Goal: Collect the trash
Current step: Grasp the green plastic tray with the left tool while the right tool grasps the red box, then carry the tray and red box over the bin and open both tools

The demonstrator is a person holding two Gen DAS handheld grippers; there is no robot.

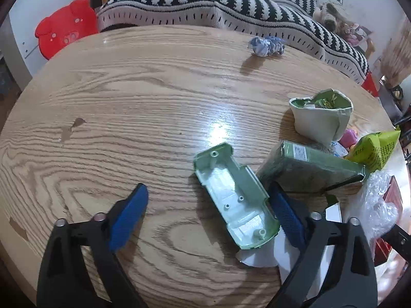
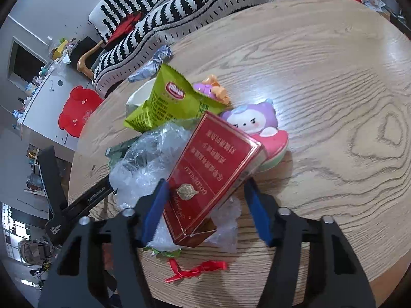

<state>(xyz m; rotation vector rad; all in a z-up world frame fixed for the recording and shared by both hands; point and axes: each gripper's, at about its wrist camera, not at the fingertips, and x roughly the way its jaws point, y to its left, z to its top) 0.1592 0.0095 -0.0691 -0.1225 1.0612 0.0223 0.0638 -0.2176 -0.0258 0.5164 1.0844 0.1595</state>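
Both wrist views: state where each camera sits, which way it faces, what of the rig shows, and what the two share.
Left wrist: on the left gripper, angled down at the wooden table; its blue pads straddle a pale green plastic shell, jaws wide.
Right wrist: on the right gripper, angled down at the trash pile; its pads flank a red box; the other gripper's black arm shows at left.
Shared: the table, yellow-green wrapper, clear plastic film, crumpled paper, striped blanket, red pig-shaped stool.
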